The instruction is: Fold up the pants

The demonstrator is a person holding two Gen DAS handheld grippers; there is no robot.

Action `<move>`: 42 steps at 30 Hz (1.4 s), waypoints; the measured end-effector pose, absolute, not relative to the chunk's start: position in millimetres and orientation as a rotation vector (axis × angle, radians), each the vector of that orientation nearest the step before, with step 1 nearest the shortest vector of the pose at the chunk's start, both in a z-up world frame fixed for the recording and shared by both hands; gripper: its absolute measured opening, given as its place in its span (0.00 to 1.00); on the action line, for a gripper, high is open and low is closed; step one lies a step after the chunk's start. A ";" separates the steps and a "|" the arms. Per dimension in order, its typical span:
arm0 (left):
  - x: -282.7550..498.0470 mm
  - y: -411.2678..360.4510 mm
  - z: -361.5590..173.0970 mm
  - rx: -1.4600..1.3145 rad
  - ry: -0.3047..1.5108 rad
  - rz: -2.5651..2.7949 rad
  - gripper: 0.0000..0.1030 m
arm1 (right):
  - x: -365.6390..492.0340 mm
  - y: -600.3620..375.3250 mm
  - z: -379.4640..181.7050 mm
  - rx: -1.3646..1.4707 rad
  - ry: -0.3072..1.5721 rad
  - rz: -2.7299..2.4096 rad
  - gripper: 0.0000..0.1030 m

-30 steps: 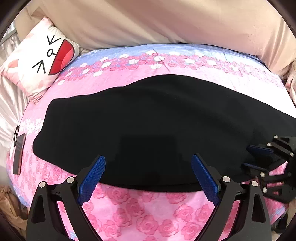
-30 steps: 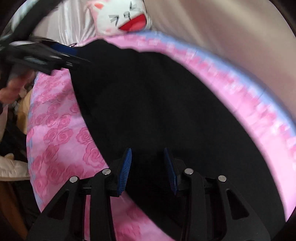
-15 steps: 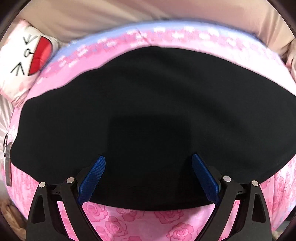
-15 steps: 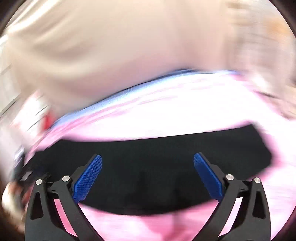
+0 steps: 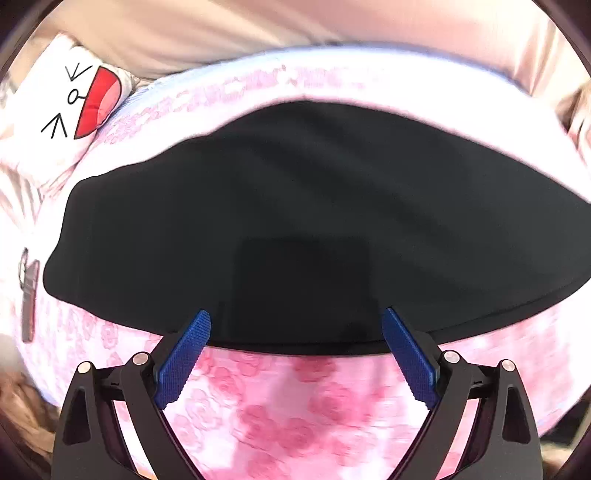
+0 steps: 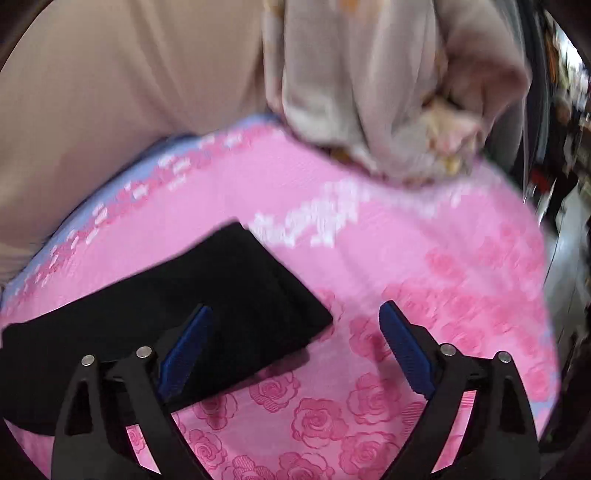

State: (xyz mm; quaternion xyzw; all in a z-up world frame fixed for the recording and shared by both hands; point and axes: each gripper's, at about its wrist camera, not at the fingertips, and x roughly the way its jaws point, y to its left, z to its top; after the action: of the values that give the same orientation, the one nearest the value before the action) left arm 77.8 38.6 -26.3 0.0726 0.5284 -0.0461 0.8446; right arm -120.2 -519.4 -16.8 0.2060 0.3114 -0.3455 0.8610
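Note:
The black pants (image 5: 314, 221) lie flat across the pink rose-print bed cover (image 5: 295, 406), folded lengthwise into one long band. My left gripper (image 5: 295, 354) is open and empty, just above the near edge of the pants at their middle. In the right wrist view one end of the pants (image 6: 221, 302) lies at the lower left. My right gripper (image 6: 295, 350) is open and empty, above that end's corner, its left finger over the black cloth and its right finger over the bed cover (image 6: 424, 277).
A white cat-face pillow (image 5: 74, 110) lies at the far left of the bed. A dark flat object (image 5: 29, 295) lies near the bed's left edge. A beige wall covering (image 5: 295, 29) backs the bed. A pile of pale bedding (image 6: 388, 92) sits at the far right end.
My right gripper opened wide and swung right to the end of the pants. My left gripper pushed forward over the pants, then drew back to their near edge, staying open.

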 end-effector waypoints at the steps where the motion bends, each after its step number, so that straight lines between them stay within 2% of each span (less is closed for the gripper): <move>1: 76.3 37.4 -19.0 0.134 1.101 -0.102 0.89 | -117.9 -518.3 -16.9 0.440 0.678 -0.694 0.62; 2: 76.3 34.5 -13.4 0.127 1.090 -0.108 0.89 | -114.8 -520.0 -19.8 0.457 0.711 -0.667 0.52; 3: 77.8 28.5 -9.6 0.126 1.079 -0.123 0.89 | -111.9 -523.7 -25.2 0.476 0.730 -0.651 0.49; 7: 85.8 -1.1 -9.6 0.156 1.070 -0.156 0.89 | -97.4 -534.1 -43.2 0.476 0.795 -0.627 0.50; 8: 86.5 -9.8 -10.1 0.156 1.072 -0.177 0.89 | -97.3 -533.3 -44.6 0.471 0.798 -0.626 0.44; 9: 88.3 -15.3 -10.4 0.157 1.072 -0.192 0.90 | -96.5 -533.0 -43.3 0.452 0.806 -0.628 0.34; 10: 87.9 -22.0 -10.5 0.162 1.071 -0.209 0.90 | -95.6 -534.7 -40.8 0.450 0.807 -0.613 0.13; 15: 84.9 -35.4 -8.1 0.196 1.054 -0.233 0.90 | -88.4 -546.6 -32.5 0.243 0.852 -0.757 0.11; 18: 84.4 -32.7 -9.8 0.182 1.057 -0.223 0.90 | -86.7 -557.9 -42.6 0.299 0.862 -0.722 0.11; 19: 86.1 -29.8 -11.0 0.177 1.064 -0.215 0.90 | -89.7 -559.1 -39.2 0.335 0.849 -0.698 0.21; 20: 86.8 -28.0 -11.8 0.173 1.068 -0.213 0.90 | -97.5 -558.9 -34.9 0.399 0.814 -0.676 0.40; 23: 88.0 -22.5 -13.2 0.172 1.071 -0.196 0.90 | -118.6 -554.5 -26.9 0.503 0.729 -0.655 0.58; 25: 90.5 -19.6 -15.7 0.165 1.081 -0.189 0.90 | -131.7 -558.5 -31.4 0.638 0.697 -0.610 0.62; 28: 93.9 -19.3 -19.0 0.152 1.095 -0.191 0.90 | -135.2 -563.7 -47.4 0.795 0.676 -0.543 0.62; 33: 91.9 -22.1 -18.8 0.157 1.084 -0.217 0.90 | -112.7 -561.8 -54.2 0.809 0.636 -0.504 0.63; 34: 91.0 -20.7 -17.9 0.156 1.078 -0.217 0.90 | -107.2 -561.7 -55.7 0.799 0.638 -0.502 0.60; 36: 90.4 -14.2 -16.4 0.146 1.068 -0.205 0.90 | -96.7 -563.8 -57.9 0.809 0.644 -0.506 0.44; 37: 90.7 -7.8 -15.5 0.136 1.064 -0.193 0.90 | -94.3 -565.8 -60.1 0.860 0.630 -0.467 0.20; 42: 93.6 39.6 -15.1 0.072 1.054 -0.095 0.90 | -70.6 -531.4 -21.5 0.880 0.517 -0.351 0.20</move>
State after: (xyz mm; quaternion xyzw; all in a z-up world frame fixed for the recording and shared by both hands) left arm 93.6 39.6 -15.1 0.0344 0.5028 -0.0455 0.8625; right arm -70.6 -531.4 -21.5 0.4188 0.2463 -0.1669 0.8580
